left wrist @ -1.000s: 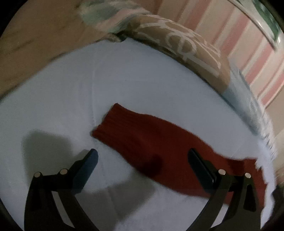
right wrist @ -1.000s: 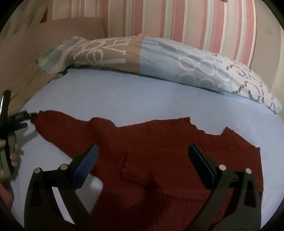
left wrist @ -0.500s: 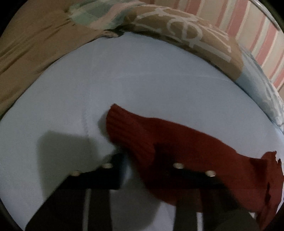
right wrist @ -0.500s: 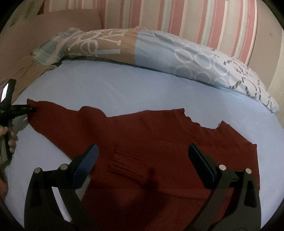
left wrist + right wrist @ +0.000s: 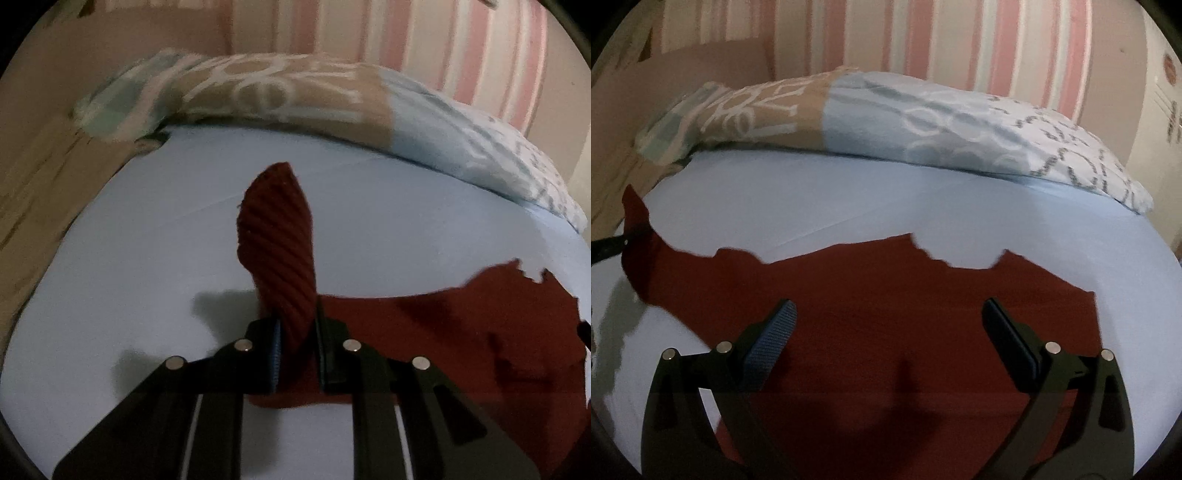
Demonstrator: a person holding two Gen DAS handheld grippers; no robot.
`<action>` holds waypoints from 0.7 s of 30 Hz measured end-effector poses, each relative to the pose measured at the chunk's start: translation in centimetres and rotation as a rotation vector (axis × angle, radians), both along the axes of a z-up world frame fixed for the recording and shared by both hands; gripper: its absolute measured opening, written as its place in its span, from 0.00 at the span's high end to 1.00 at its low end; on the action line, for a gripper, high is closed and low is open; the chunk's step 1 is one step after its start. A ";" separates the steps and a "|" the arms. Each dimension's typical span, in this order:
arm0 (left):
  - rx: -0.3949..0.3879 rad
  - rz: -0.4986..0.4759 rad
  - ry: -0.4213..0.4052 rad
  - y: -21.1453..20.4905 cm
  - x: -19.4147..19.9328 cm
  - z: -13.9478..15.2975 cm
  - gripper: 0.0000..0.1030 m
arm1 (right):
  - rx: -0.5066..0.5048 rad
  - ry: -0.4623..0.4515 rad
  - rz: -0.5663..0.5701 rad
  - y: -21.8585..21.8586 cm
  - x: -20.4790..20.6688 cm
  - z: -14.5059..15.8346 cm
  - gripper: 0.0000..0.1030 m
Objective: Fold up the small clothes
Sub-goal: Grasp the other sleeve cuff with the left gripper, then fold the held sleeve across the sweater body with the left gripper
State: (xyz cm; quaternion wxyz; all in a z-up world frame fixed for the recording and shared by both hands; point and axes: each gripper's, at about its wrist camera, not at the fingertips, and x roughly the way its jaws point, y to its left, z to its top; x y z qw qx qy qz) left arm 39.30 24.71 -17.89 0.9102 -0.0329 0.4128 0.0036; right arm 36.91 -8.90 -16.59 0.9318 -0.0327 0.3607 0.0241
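Judging from the dark red knit sweater (image 5: 886, 314), I've barely begun: its body lies spread flat on the pale blue bedsheet (image 5: 812, 192), no fold made that I can see. My left gripper (image 5: 297, 325) pinches the ribbed sleeve cuff (image 5: 277, 229), lifted off the sheet (blurry, but upright). My right gripper (image 5: 886, 325) hangs spread over the body, holding nothing. Sleeves and body folds all remain. Patterned pillow (image 5: 923, 125) beyond.

A home bedroom: bed under a smooth pale-blue sheet (image 5: 923, 192), long patterned tan, blue and white pillow (image 5: 886, 125) at its head, pink-and-cream striped wall (image 5: 923, 40) behind.
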 end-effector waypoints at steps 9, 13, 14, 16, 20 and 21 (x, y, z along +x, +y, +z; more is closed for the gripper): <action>-0.058 -0.215 -0.013 -15.3 -0.4 3.2 0.85 | 0.037 -0.021 -0.098 -7.8 -0.7 1.5 0.03; -0.076 -0.277 -0.009 -21.7 0.1 3.7 0.85 | 0.040 -0.005 -0.150 -12.0 -1.2 1.7 0.03; -0.083 -0.289 -0.003 -23.0 0.2 3.7 0.85 | 0.043 0.000 -0.160 -12.7 -1.3 1.6 0.03; -0.117 -0.319 0.020 -26.3 0.4 3.4 0.85 | 0.038 0.001 -0.187 -14.4 -1.6 1.6 0.03; -0.135 -0.393 0.050 -32.6 0.2 2.9 0.85 | 0.006 -0.012 -0.260 -18.8 -2.7 1.6 0.04; -0.142 -0.412 0.057 -34.1 -0.1 2.7 0.85 | 0.007 -0.012 -0.282 -20.1 -3.1 1.5 0.04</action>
